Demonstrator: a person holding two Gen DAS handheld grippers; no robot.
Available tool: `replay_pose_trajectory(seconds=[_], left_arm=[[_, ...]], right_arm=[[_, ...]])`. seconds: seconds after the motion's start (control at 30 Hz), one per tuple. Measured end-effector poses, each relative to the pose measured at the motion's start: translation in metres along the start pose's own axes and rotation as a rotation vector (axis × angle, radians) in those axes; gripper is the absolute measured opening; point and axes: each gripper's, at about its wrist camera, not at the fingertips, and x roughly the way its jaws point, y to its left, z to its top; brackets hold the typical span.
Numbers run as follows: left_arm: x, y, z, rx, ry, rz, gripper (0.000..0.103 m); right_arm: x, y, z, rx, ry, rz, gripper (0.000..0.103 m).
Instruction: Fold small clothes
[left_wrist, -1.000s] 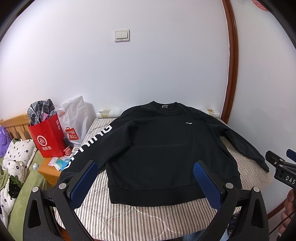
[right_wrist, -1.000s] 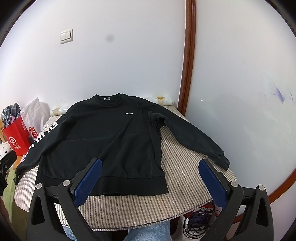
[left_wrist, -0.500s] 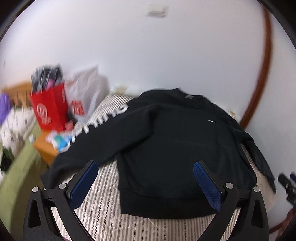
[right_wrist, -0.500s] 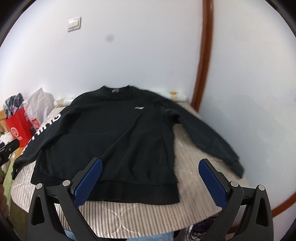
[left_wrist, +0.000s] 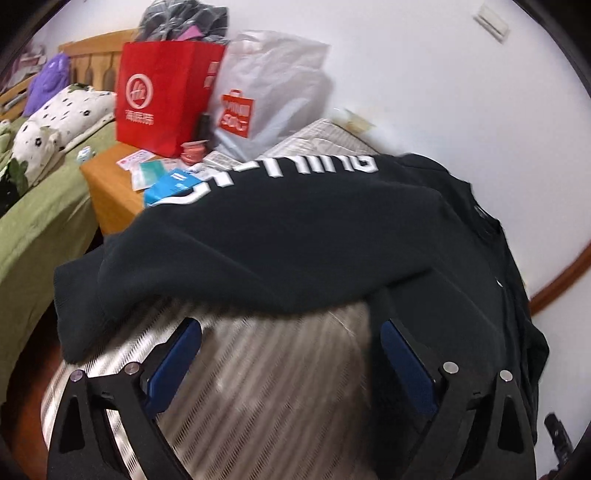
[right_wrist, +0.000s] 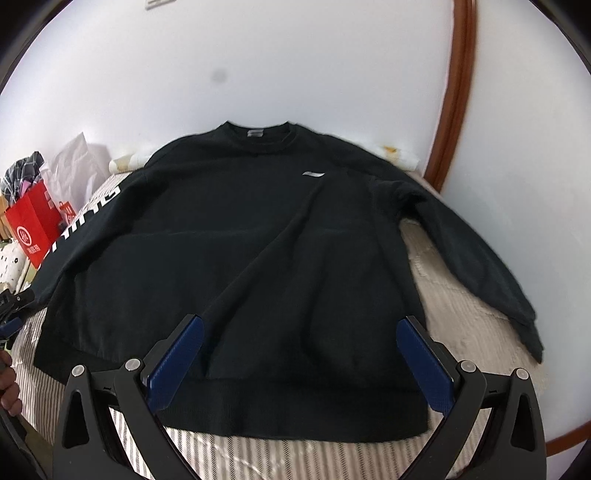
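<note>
We see black sweatshirt (right_wrist: 266, 266) flat on surface (right_wrist: 461, 295); left tongs (left_wrist: 291, 354) closing slightly, gripping nothing, near sleeve; right tongs (right_wrist: 299, 354) wide, empty, above hem.

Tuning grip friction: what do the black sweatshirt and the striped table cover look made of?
Black sweatshirt: looks like thick matte knit, probably cotton fleece, with soft folds and a ribbed hem. Striped table cover: seems quilted woven fabric with stitched curves showing; the fibre is unclear.
</note>
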Motion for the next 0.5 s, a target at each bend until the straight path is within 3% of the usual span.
replay_pose_trajectory(seconds=[0.07,0.13,0.2,0.33,0.4,0.5], left_arm=[[0.005,0.008,0.007,-0.041,-0.037,0.019,0.087],[0.014,0.015,0.014,-0.076,-0.023,0.027,0.084],[0.023,0.017,0.021,-0.097,-0.013,0.063,0.07],[0.034,0.012,0.034,-0.082,0.0,0.167,0.019],[0.034,0.005,0.041,-0.082,0.009,0.199,0.01],[0.022,-0.016,0.054,-0.027,-0.037,0.213,0.007]], right_arm=[[0.009,0.005,0.001,-0.015,0.018,0.0,0.102],[0.017,0.009,0.002,-0.037,0.034,-0.019,0.102],[0.024,0.009,0.003,-0.049,0.046,-0.036,0.102],[0.032,0.001,0.005,-0.041,0.064,-0.037,0.102],[0.036,-0.007,0.006,-0.034,0.068,-0.044,0.102],[0.04,-0.02,0.01,-0.04,0.06,-0.047,0.102]])
